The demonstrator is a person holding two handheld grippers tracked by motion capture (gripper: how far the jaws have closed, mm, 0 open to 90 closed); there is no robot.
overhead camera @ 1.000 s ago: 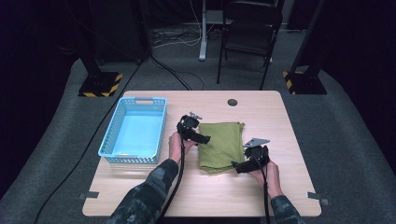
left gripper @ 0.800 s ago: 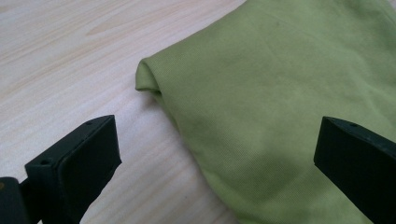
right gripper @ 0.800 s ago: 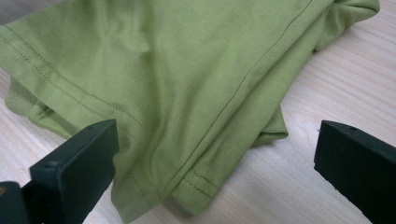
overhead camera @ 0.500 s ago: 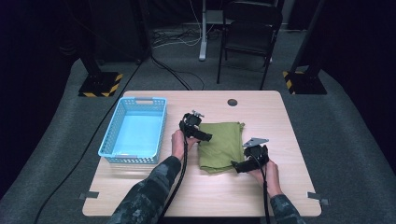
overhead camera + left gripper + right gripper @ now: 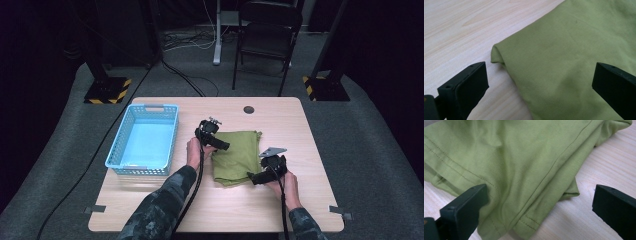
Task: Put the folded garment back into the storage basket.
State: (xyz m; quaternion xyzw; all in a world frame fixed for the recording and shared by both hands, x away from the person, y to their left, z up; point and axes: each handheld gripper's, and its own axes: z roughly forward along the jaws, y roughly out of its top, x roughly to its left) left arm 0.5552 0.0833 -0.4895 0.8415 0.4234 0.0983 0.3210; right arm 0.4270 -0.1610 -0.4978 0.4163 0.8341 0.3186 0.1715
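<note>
A folded olive-green cloth (image 5: 236, 156) lies on the wooden table (image 5: 300, 125), right of centre. My left gripper (image 5: 226, 146) hovers at the cloth's left edge, open, its jaws wide apart over a folded corner of the cloth (image 5: 564, 65). My right gripper (image 5: 251, 179) sits at the cloth's near right corner, open too, with the hemmed edge of the cloth (image 5: 519, 175) between and beyond its jaws. Neither gripper holds anything.
A light blue plastic basket (image 5: 143, 139) stands empty on the table's left side. A small dark round hole (image 5: 248, 109) marks the table's far edge. A black chair (image 5: 267, 35) and stand bases with striped tape (image 5: 107, 91) stand on the floor beyond.
My left gripper has shifted slightly toward the cloth's left edge. The right gripper and the cloth have stayed in place.
</note>
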